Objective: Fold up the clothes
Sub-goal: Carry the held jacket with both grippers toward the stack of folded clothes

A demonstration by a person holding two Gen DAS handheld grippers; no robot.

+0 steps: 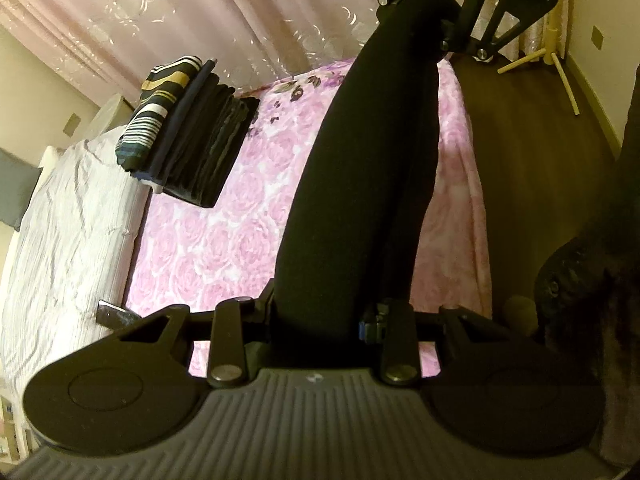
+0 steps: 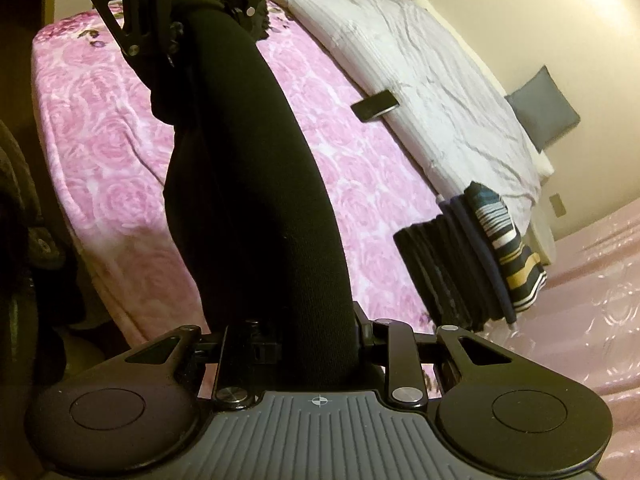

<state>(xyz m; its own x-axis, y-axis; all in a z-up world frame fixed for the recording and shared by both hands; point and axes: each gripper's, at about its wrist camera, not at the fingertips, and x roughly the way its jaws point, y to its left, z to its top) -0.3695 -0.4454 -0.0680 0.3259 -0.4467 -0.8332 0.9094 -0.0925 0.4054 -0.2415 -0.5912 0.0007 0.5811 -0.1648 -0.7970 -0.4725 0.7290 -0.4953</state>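
Note:
A black garment hangs stretched in a long band between my two grippers, above the pink rose-patterned bed cover. My left gripper is shut on one end of it; the fingertips are hidden by the cloth. In the left wrist view my right gripper holds the far end at the top. In the right wrist view the same garment runs from my right gripper, shut on it, up to the left gripper.
A stack of folded clothes, striped piece at its far end, lies on the bed by the white quilt; it also shows in the right wrist view. A black phone lies at the quilt's edge. Curtains and a wooden floor border the bed.

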